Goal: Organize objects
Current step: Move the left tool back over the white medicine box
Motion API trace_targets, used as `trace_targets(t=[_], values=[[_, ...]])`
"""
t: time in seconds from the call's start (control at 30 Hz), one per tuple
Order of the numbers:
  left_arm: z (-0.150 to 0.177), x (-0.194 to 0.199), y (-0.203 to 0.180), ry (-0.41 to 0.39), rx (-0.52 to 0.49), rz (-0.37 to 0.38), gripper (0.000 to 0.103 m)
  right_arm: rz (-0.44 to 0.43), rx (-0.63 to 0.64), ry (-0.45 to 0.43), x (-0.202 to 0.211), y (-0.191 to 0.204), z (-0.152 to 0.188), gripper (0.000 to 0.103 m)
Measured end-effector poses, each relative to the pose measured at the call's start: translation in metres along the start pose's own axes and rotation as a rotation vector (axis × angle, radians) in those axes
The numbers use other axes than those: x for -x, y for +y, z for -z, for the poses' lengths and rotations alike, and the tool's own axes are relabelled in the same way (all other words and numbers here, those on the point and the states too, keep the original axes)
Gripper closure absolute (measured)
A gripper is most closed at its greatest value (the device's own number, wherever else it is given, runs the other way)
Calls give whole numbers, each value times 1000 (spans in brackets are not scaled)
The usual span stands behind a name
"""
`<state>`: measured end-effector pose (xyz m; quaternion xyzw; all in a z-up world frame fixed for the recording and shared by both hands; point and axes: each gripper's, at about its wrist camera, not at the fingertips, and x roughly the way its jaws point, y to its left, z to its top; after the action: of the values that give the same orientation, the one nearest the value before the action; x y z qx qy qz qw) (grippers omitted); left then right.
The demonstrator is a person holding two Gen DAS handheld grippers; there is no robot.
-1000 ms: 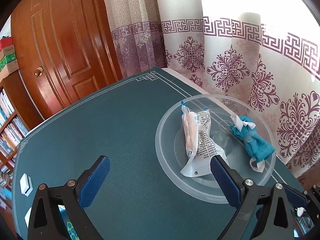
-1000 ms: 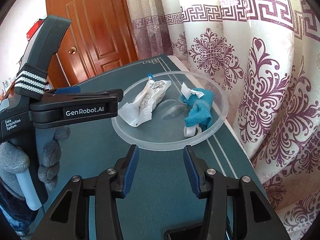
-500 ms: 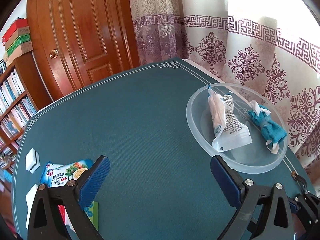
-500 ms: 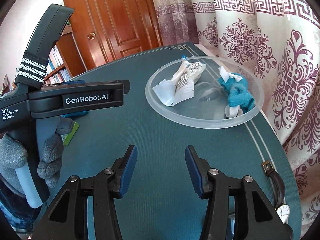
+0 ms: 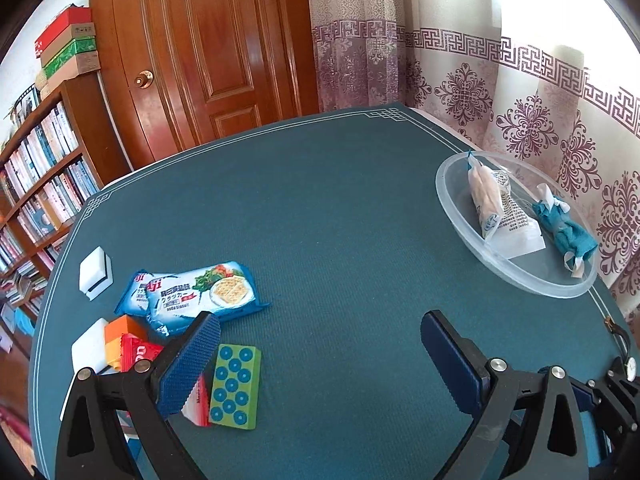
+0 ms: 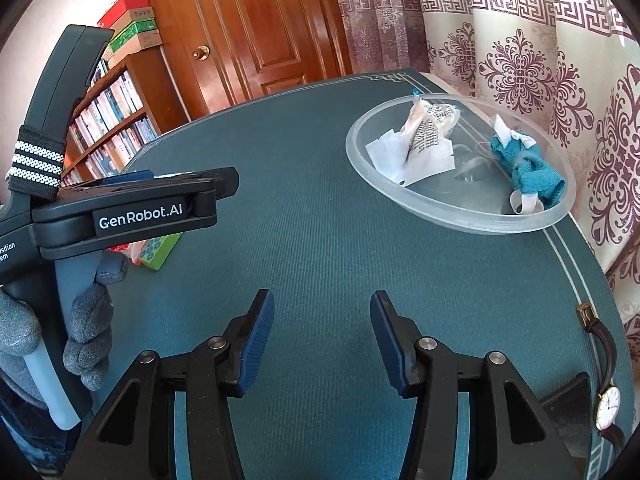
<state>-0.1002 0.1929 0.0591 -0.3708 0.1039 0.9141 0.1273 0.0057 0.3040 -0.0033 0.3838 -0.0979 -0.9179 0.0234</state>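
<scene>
A clear plastic bowl (image 5: 452,208) (image 6: 360,160) stands at the table's right edge, holding a white snack packet (image 5: 500,216) (image 6: 420,144) and a teal cloth bundle (image 5: 568,232) (image 6: 532,172). At the left lie a blue cracker packet (image 5: 196,294), a green block with blue dots (image 5: 234,386) (image 6: 158,250), a red packet (image 5: 138,354), an orange block (image 5: 122,330) and two white blocks (image 5: 95,274). My left gripper (image 5: 316,352) is open and empty above the table, beside the green block. My right gripper (image 6: 322,328) is open and empty over bare cloth.
The table (image 5: 320,220) has a teal cloth. A wristwatch (image 6: 606,396) (image 5: 626,364) lies at the near right edge. A wooden door (image 5: 208,48), a bookshelf (image 5: 36,184) and patterned curtains (image 5: 520,92) stand behind. The left gripper's body (image 6: 120,216) and gloved hand fill the right view's left side.
Both grippers have pulled back and turned left away from the bowl. The packets and blocks at the left have come into the left wrist view. Both stay open.
</scene>
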Motion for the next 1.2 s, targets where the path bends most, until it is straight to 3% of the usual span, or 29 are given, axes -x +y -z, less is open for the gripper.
trace_targets(t=[0.23, 0.63, 0.93, 1.2], values=[[18, 12, 41, 27, 83, -37, 1, -22, 18, 18, -7, 20, 1, 51], [44, 35, 122, 51, 297, -193, 1, -55, 60, 47, -18, 46, 5, 51], [69, 21, 180, 141, 474, -320, 1, -63, 61, 56, -21, 48, 8, 51], [84, 10, 199, 201, 555, -342, 1, -69, 63, 63, -24, 49, 8, 51]])
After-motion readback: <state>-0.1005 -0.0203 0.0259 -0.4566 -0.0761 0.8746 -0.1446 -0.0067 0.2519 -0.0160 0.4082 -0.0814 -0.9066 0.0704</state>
